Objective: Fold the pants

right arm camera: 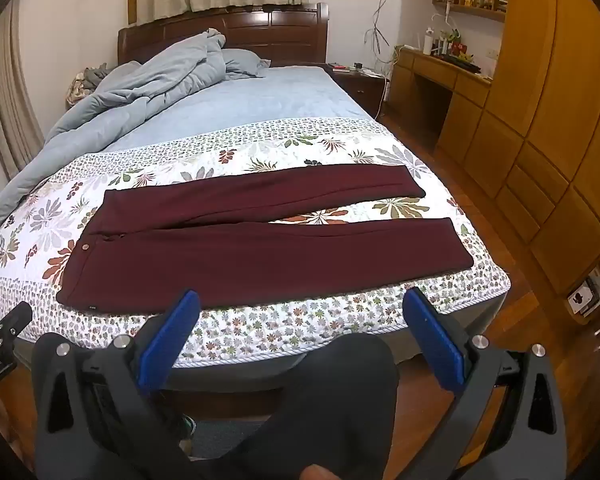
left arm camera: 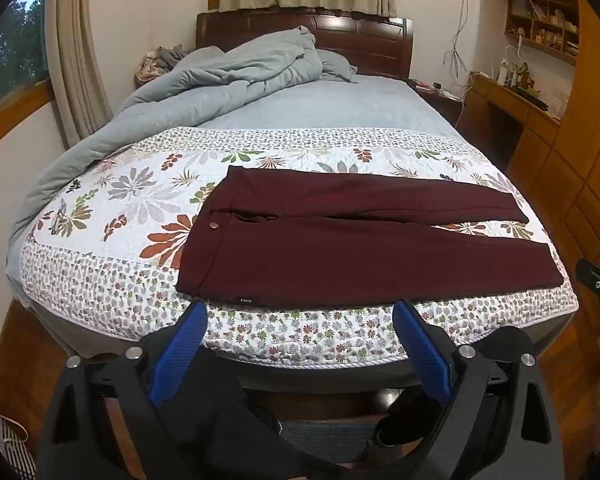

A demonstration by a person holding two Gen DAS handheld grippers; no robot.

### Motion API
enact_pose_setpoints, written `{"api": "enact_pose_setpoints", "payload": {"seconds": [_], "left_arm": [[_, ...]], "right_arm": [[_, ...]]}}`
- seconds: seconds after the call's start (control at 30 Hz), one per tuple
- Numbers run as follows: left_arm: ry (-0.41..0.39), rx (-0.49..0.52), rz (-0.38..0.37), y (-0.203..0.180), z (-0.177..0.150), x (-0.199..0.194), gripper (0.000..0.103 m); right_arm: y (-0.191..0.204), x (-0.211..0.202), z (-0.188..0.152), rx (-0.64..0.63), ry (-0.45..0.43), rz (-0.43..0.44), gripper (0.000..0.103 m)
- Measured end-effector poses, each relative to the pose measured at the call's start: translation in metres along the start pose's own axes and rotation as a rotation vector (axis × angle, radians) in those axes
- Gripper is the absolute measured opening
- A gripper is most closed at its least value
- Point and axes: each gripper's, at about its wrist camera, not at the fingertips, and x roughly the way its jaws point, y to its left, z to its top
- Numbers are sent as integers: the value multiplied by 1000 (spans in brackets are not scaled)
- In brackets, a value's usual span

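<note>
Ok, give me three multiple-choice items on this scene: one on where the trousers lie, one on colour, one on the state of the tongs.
1. Where do the dark maroon stretch pants lie?
A. on the white floral quilted bedspread
B. on the wooden floor
C. on the desk

2. What colour are the pads inside the fingers of each pair of tongs?
A. red
B. blue
C. yellow

3. How do the left tongs and right tongs stand?
A. both shut on the pants
B. one open, one shut
C. both open, holding nothing

Answers:
1 A, the pants are spread flat, legs apart, on the bedspread.
2 B, blue ribbed pads show in both views.
3 C, the fingers are spread wide, short of the fabric.
</note>
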Motion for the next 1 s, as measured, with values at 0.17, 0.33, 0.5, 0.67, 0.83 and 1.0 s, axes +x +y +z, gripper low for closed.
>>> {"api": "enact_pose_setpoints", "payload": {"seconds": [0.17,0.33,0.5,0.67,0.83,1.0], "left_arm": [[-1,-4,0,1,0,0,94],[0,-4,4,1,0,0,94],[0,-3,6,2,0,0,94],[-1,-1,9,1,-2,-4,94],[-2,0,14,1,-2,-4,94],[-6,-2,13,1,3,-6,94]], "right_arm": [[0,0,0,1,1,2,101],[0,0,0,0,3,2,101],[-1,1,0,2,5,3,101],[0,0,0,1,5,1,101],[1,0,0,0,4,1,101],[2,2,-2,1,4,1,101]]}}
